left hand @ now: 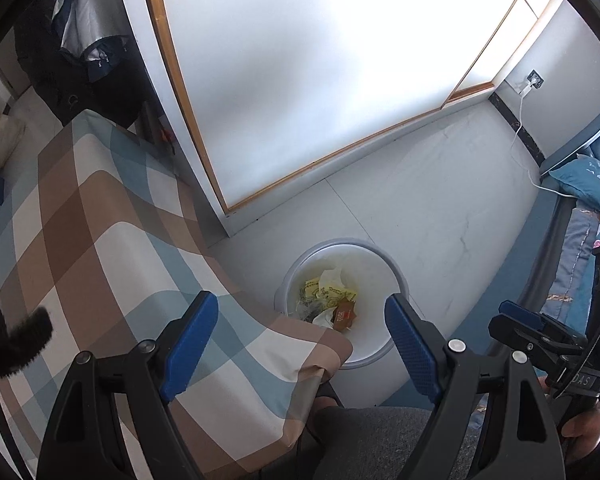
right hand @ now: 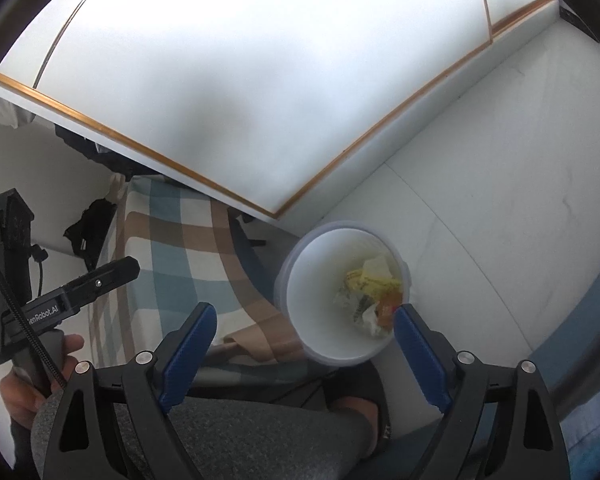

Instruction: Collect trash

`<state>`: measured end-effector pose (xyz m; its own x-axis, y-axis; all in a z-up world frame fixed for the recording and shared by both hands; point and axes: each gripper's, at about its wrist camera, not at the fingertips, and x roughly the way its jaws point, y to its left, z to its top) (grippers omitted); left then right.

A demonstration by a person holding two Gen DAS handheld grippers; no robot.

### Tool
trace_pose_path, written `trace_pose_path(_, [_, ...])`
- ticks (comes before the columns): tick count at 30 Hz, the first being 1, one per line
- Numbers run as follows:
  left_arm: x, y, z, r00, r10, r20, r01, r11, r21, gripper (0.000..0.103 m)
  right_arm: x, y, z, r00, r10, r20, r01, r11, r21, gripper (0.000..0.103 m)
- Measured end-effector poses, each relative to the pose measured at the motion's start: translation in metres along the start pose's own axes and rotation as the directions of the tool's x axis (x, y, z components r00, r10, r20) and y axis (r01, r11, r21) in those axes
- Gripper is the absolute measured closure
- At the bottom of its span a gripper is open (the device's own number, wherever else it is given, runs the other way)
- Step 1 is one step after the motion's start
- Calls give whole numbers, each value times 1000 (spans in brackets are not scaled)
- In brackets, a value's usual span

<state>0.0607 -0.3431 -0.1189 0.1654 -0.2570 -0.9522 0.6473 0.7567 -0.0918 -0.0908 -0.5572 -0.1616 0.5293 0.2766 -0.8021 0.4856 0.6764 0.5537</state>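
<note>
While both tools hang above the floor, the left gripper (left hand: pixel 300 320) and the right gripper (right hand: pixel 304 326) stand with blue pads spread wide and nothing between them. Below, a white bin (left hand: pixel 376 256) rests on pale floor tiles (left hand: pixel 440 184), just right of a table under a checked cloth (left hand: pixel 100 220) whose near corner overlaps the bin's rim. Crumpled trash (left hand: pixel 328 300), yellow, white and orange-brown, lies in the bin's bottom. Beyond stands a white wardrobe door with wooden trim (left hand: pixel 300 80); at far right, a bed with blue bedding (left hand: pixel 584 184).
</note>
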Motion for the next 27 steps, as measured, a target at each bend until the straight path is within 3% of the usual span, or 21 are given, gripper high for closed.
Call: trace_pose_path(27, [-20, 0, -9, 998, 28, 55, -26, 999, -43, 20, -2, -2, -2, 1000, -10, 3, 9, 1000, 18, 12])
